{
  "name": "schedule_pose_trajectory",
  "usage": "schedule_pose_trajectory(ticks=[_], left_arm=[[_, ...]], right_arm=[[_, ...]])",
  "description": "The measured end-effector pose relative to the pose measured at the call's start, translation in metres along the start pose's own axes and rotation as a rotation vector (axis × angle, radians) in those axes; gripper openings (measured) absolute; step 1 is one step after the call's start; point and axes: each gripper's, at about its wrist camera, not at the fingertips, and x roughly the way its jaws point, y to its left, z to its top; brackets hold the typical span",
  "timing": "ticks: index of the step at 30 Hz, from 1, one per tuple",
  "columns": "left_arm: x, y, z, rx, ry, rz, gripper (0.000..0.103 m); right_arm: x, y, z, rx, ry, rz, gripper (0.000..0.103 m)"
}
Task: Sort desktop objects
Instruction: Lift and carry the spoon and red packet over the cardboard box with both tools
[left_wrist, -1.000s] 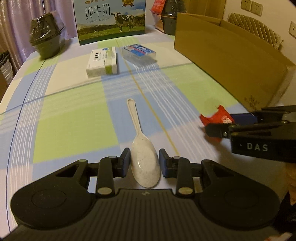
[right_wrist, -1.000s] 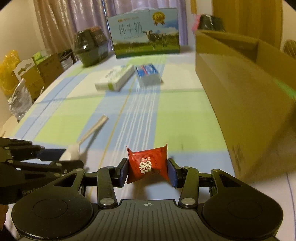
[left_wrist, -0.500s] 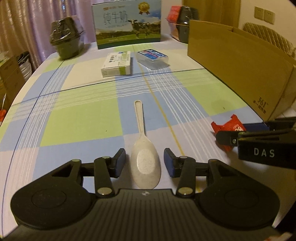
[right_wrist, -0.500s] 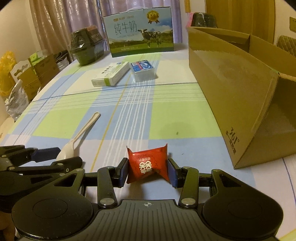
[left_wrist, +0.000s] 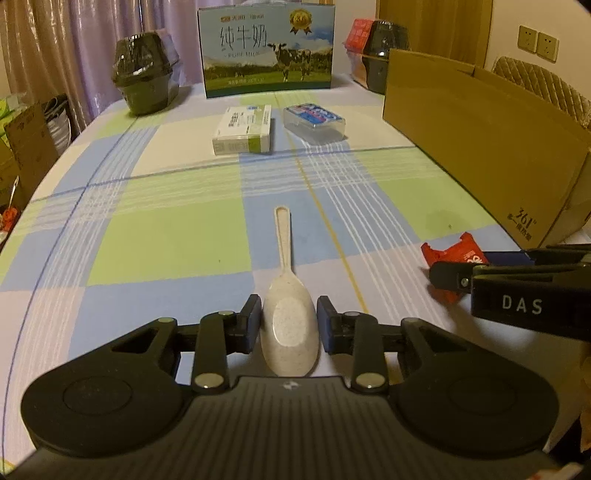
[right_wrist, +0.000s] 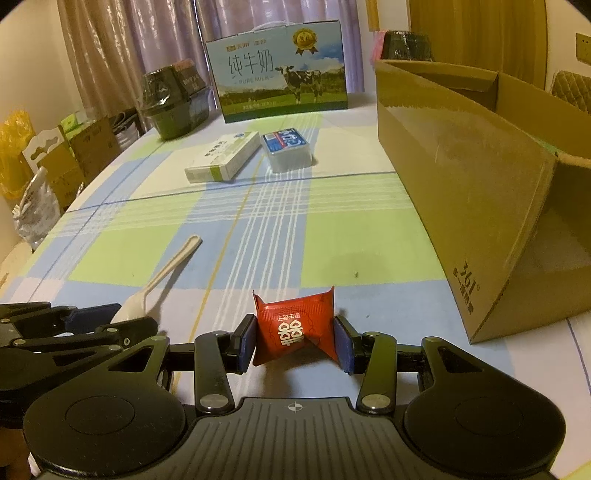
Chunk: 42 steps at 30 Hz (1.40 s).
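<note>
A speckled off-white spoon (left_wrist: 284, 258) lies lengthwise on the checked tablecloth, handle pointing away. Its bowl sits between the fingers of my left gripper (left_wrist: 289, 323), and both pads touch the bowl's sides. My right gripper (right_wrist: 295, 338) is shut on a red candy packet (right_wrist: 291, 325), which is pinched at both ends and casts a shadow on the cloth. In the left wrist view the packet (left_wrist: 450, 251) shows at the tips of the right gripper (left_wrist: 458, 266), to the spoon's right. In the right wrist view the spoon (right_wrist: 162, 273) and left gripper (right_wrist: 92, 321) are at lower left.
An open brown cardboard box (right_wrist: 461, 177) stands along the right side, close to the right gripper. Farther back lie a white-and-green carton (left_wrist: 243, 129) and a clear plastic case with a blue label (left_wrist: 314, 120). A milk gift box (left_wrist: 266, 48) and dark wrapped bowls (left_wrist: 146, 81) stand at the far edge.
Both views have tilted up, showing more of the far table. The left jaws widened around the spoon bowl half a second ago and have now closed onto it. The right grip is unchanged.
</note>
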Motion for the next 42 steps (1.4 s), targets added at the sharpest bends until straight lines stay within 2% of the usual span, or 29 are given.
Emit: schedule_pose_trajectory(ticks=[14, 26, 33, 42], left_arm=[[-0.024, -0.001, 0.012, -0.011, -0.064, -0.004, 0.027], [-0.060, -0.012, 0.039, -0.023, -0.130, -0.026, 0.027], [-0.088, -0.045, 0.070, 0.001, -0.202, -0.085, 0.027], [-0.100, -0.115, 0.113, 0.051, -0.261, -0.200, 0.027]], right_arm=[[-0.014, 0.005, 0.007, -0.012, -0.041, 0.011, 0.041], [-0.071, 0.003, 0.037, -0.033, -0.180, -0.005, 0.041], [-0.112, -0.020, 0.063, -0.010, -0.285, -0.056, 0.041], [-0.149, -0.091, 0.088, 0.050, -0.355, -0.170, 0.041]])
